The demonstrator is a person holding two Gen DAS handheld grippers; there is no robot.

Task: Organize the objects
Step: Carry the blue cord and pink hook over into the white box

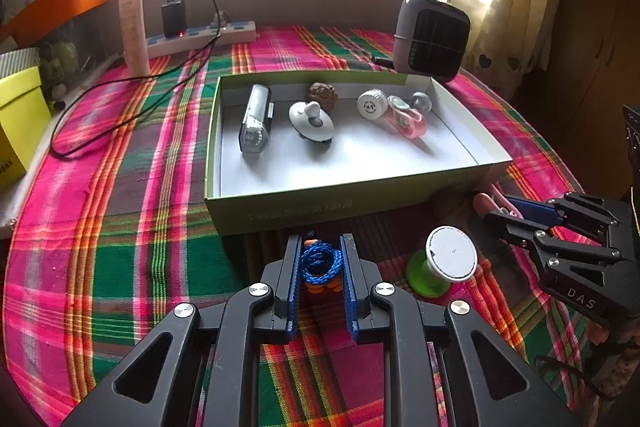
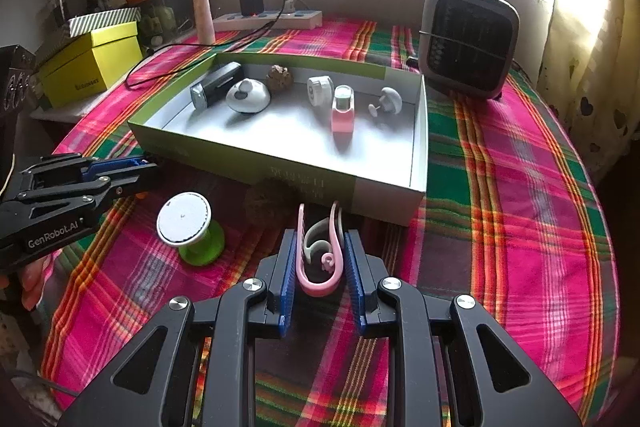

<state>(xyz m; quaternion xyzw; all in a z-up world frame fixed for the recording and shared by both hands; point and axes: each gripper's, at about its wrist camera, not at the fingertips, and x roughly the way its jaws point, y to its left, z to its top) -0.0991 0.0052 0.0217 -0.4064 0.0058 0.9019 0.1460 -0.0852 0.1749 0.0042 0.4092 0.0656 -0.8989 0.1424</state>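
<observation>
My left gripper (image 1: 321, 243) is shut on a small coil of blue cord with orange ends (image 1: 320, 263), low over the plaid cloth just before the near wall of the green box (image 1: 280, 213). My right gripper (image 2: 320, 235) is shut on a pink loop clip with a grey inner piece (image 2: 320, 267), also in front of the green box (image 2: 248, 163). Each gripper shows in the other's view: the right gripper (image 1: 516, 211) and the left gripper (image 2: 136, 171). The box holds a silver cylinder (image 1: 256, 123), a white disc (image 1: 312, 121), a white cap (image 1: 372, 103) and a pink clip (image 2: 343, 111).
A green spool with a white top (image 1: 448, 259) (image 2: 188, 223) stands on the cloth between the grippers. A brown nut (image 2: 268, 205) lies by the box wall. Behind the box are a grey heater (image 2: 468, 39), a power strip (image 1: 200, 37) with a black cable, and a yellow box (image 2: 92, 63).
</observation>
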